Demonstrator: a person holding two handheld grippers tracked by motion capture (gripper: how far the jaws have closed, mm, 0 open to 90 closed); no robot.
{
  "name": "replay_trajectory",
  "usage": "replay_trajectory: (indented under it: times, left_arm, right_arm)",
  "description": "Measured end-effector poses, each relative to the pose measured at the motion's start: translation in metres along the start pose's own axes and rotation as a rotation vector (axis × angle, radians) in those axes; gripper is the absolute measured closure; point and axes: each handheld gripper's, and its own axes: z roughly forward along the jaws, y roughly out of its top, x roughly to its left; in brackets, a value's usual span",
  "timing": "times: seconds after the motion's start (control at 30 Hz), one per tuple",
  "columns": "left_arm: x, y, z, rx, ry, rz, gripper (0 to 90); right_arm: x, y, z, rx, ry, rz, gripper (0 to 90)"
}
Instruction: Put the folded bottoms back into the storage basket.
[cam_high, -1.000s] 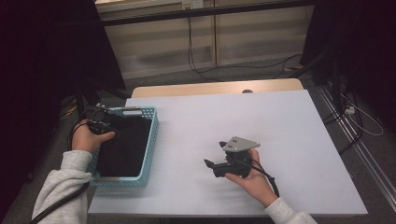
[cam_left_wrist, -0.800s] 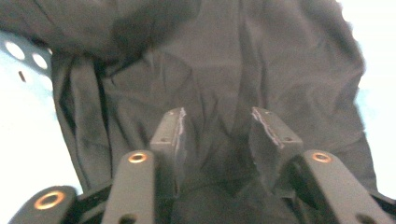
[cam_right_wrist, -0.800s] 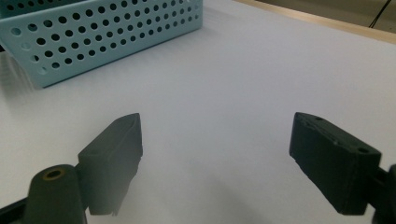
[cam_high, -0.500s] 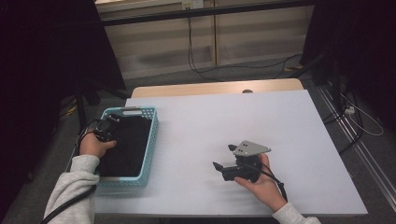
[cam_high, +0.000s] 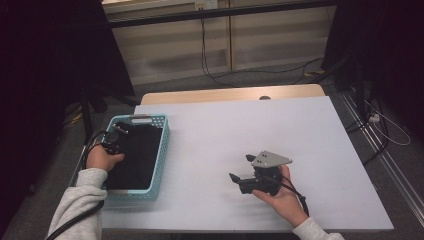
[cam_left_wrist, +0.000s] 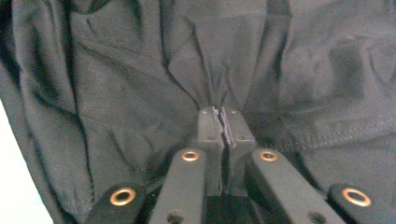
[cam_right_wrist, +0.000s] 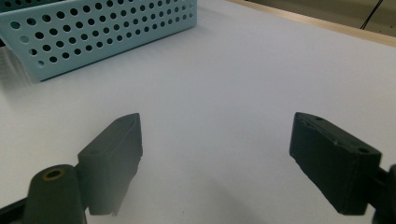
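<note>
A dark grey cloth (cam_high: 131, 157) lies in the light blue perforated basket (cam_high: 163, 142) at the table's left. My left gripper (cam_high: 118, 134) reaches down into the basket; its jaws have just been closing and now pinch a fold of the cloth (cam_left_wrist: 140, 84), which puckers at my left gripper (cam_left_wrist: 219, 114). My right gripper (cam_high: 241, 169) rests low over the white table (cam_high: 225, 130) near the front right, jaws wide apart. Between the jaws of my right gripper (cam_right_wrist: 215, 140) there is only bare table, and the basket (cam_right_wrist: 93, 32) stands beyond them.
The white table top reaches to a wooden strip (cam_high: 230, 94) at its far edge. Cables (cam_high: 210, 65) lie on the floor behind, and dark curtains stand at both sides. A cable trails from each gripper.
My left hand has sunk into the basket and moved toward the near side, onto the cloth. The right hand has shifted slightly to the right and nearer the front edge.
</note>
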Motion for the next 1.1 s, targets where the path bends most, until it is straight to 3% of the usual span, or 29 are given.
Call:
replay_trajectory:
  times: [0.47, 0.67, 0.8, 0.97, 1.03, 1.1]
  left_arm:
    - [-0.002, -0.006, -0.004, 0.030, -0.057, -0.025, 89.6]
    - [-0.003, -0.003, -0.005, 0.038, -0.042, -0.023, 88.6]
    - [-0.003, 0.000, -0.006, 0.042, -0.027, -0.015, 81.3]
    - [-0.005, 0.002, -0.015, 0.002, -0.010, -0.038, 65.1]
    - [-0.009, 0.005, -0.021, -0.008, -0.001, -0.030, 55.5]
    - [-0.014, 0.009, -0.028, -0.022, -0.001, -0.016, 52.8]
  right_arm:
    - [-0.002, -0.002, -0.003, 0.002, -0.005, -0.007, 16.4]
    - [-0.006, -0.003, -0.010, 0.000, -0.021, -0.006, 16.3]
    - [-0.012, -0.003, -0.018, -0.006, -0.034, -0.008, 16.2]
    - [-0.019, -0.006, -0.030, -0.010, -0.052, 0.003, 16.2]
    - [-0.024, -0.010, -0.037, -0.007, -0.059, 0.017, 16.2]
    - [-0.025, -0.010, -0.038, -0.007, -0.062, 0.017, 16.2]
